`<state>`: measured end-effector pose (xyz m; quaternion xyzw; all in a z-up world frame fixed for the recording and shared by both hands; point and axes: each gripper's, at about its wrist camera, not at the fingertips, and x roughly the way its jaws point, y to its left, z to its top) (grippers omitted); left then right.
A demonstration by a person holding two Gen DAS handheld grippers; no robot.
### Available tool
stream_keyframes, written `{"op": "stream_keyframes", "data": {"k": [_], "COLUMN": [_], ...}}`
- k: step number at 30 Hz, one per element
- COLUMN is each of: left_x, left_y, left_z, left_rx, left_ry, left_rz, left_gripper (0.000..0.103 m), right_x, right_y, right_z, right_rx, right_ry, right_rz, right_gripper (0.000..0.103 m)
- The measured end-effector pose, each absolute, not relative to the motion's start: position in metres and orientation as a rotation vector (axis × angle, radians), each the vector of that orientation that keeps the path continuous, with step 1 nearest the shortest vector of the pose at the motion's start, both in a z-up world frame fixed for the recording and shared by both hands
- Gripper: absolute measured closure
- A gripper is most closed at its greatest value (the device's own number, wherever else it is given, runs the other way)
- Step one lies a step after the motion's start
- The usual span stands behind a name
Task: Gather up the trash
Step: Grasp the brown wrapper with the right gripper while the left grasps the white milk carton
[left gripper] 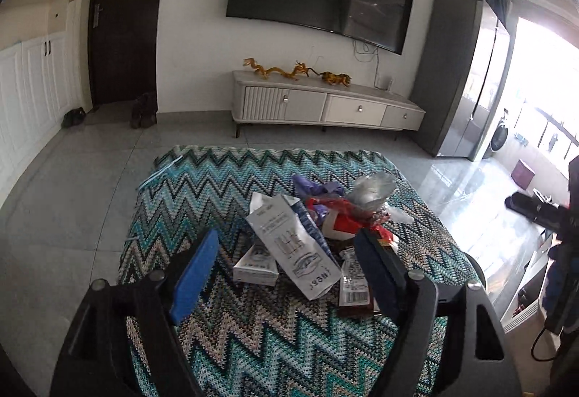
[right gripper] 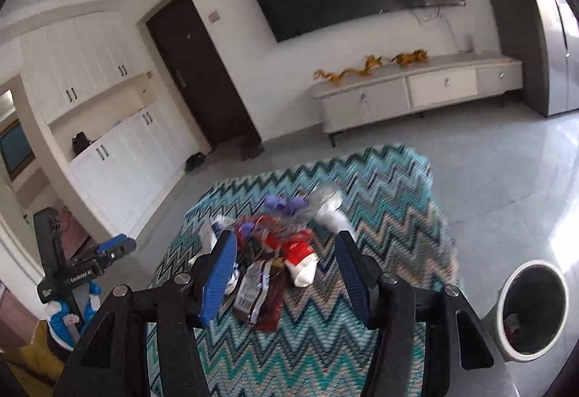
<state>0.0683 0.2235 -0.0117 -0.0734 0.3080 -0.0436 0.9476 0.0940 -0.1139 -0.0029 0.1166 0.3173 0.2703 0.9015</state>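
trash pile (left gripper: 318, 234) lies uncollected on the zigzag cloth (left gripper: 202, 187); bin (right gripper: 532, 310) holds little. left gripper (left gripper: 286, 270) and right gripper (right gripper: 286, 277) both gape apart, empty.

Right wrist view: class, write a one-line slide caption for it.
Open right gripper hovers over a pile of snack wrappers on a zigzag-patterned cloth, waste bin waiting at right.

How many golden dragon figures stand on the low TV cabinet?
2. A long dragon figure lies along the left part of the cabinet top, and a shorter one sits to its right, near the middle.
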Motion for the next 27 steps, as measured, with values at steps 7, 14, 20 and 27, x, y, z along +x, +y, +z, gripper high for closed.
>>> {"op": "stream_keyframes", "data": {"k": [7,14,20,27], "left_x": [0.091,0.128,0.158,0.177], "left_y": [0.232,0.218,0.204,0.194], "left_z": [-0.041,-0.074,-0.094,-0.108], "left_rx": [-0.192,-0.241,-0.255,-0.278], "left_ry": [0.718,0.815,0.882,0.945], "left_rz": [-0.085,-0.105,-0.071,-0.024], "left_gripper": [0.018,0.017,0.017,0.017], "right_x": [0.117,0.133,0.152,0.173], "right_y": [-0.087,-0.056,-0.038,-0.023], "right_z": [-0.065,-0.120,-0.143,-0.165], "right_rx": [0.264,0.230,0.216,0.242], "right_ry": [0.860,1.015,1.075,1.130], "right_rz": [0.664,0.730,0.806,0.890], "right_gripper": [0.049,0.049,0.049,0.049]}}
